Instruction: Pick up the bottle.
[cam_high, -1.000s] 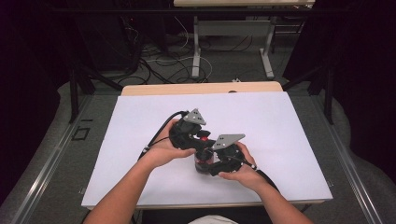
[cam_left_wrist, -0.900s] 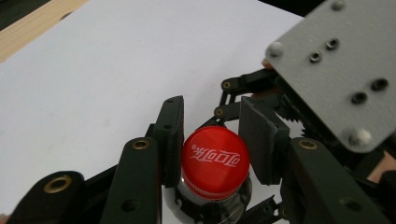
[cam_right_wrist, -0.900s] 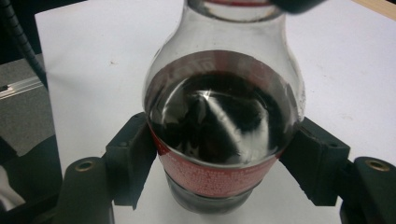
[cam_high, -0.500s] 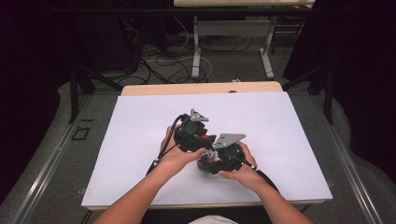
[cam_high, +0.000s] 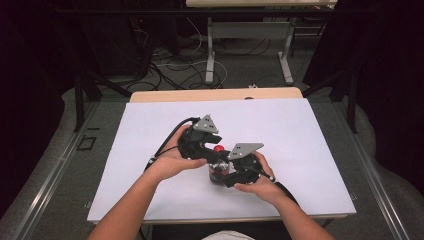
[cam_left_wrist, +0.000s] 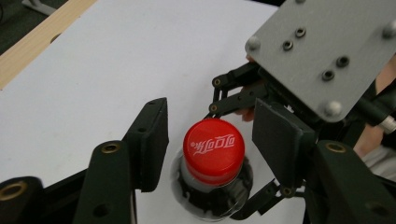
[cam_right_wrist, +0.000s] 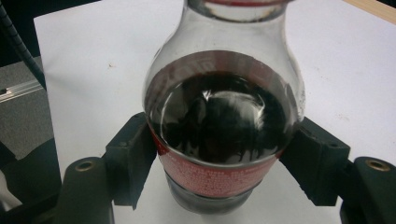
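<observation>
Closing in over half a second, the left gripper is straddling the red cap with jaws spread, apparently readying a twist, while the right gripper is clamping the cola bottle upright mid-table, steadying it.

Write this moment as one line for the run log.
right gripper: shut on bottle body | left gripper: open, jaws either side of red cap, not touching | bottle: upright on white table
</observation>
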